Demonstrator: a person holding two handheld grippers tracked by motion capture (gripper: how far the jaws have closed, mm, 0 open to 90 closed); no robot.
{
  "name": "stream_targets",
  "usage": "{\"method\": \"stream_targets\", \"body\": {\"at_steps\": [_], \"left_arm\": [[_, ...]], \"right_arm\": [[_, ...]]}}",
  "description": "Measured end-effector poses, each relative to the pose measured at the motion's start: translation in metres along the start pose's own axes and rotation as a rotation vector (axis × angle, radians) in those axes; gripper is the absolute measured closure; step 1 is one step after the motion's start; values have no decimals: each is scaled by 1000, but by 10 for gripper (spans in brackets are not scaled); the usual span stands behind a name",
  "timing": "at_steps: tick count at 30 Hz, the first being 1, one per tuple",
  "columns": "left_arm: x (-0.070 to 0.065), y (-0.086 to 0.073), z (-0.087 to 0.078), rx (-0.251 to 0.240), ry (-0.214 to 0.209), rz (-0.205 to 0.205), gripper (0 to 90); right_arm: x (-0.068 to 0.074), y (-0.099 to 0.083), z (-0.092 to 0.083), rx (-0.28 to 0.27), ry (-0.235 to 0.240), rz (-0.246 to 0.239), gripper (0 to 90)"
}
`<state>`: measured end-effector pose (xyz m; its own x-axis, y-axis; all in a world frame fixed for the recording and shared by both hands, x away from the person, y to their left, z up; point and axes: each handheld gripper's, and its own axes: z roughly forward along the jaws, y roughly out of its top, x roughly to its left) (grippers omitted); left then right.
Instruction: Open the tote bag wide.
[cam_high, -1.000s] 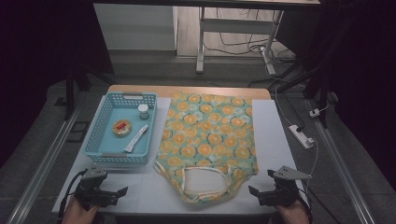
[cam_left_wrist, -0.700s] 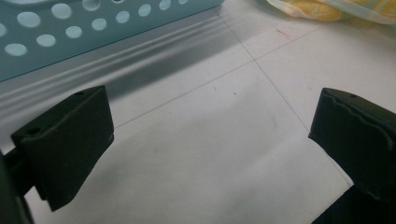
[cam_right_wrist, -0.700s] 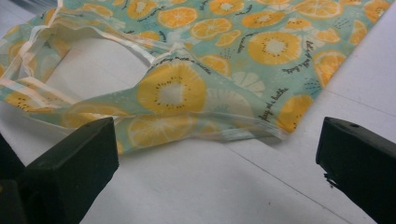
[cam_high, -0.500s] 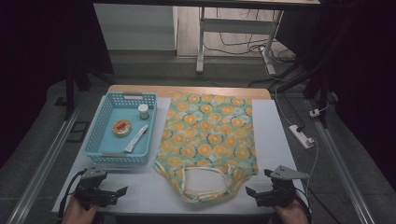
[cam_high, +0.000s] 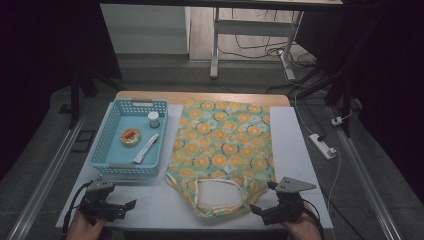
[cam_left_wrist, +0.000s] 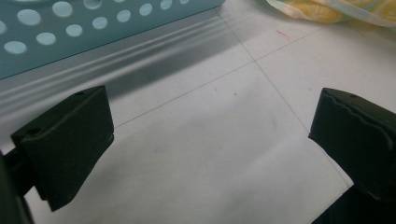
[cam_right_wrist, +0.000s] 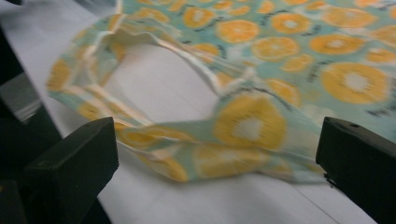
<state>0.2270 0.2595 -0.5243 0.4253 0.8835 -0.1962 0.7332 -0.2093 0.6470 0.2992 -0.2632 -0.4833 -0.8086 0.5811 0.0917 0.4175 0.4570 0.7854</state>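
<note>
Over the last second I had edged my right claw (cam_high: 263, 209) a little leftward toward the orange-print bag (cam_high: 222, 145), while my left claw (cam_high: 121, 207) had kept its place near the front edge of the bench (cam_high: 295, 145); I judged the reach for the bag was only just beginning. Both claws stood wide apart and held nothing. Just ahead of the right claw lay the bag's looped handles (cam_right_wrist: 154, 51), flat on the bench and not yet between the jaws, with the bag's body spreading away beyond them. Ahead of the left claw was bare bench, then the near wall of the blue basket (cam_left_wrist: 98, 23), close enough to watch. Between basket and bag ran a narrow open strip; the front edge sat right behind both claws.
</note>
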Motion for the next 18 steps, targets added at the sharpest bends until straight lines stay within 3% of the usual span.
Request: {"method": "stream_targets", "body": {"at_steps": [5,18], "left_arm": [[0,0,0,1,-3,-1,0],[0,0,0,3,-6,2,0]], "right_arm": [[8,6,8,32,16,-33,0],[37,22,44,114,152,-117,0]]}}
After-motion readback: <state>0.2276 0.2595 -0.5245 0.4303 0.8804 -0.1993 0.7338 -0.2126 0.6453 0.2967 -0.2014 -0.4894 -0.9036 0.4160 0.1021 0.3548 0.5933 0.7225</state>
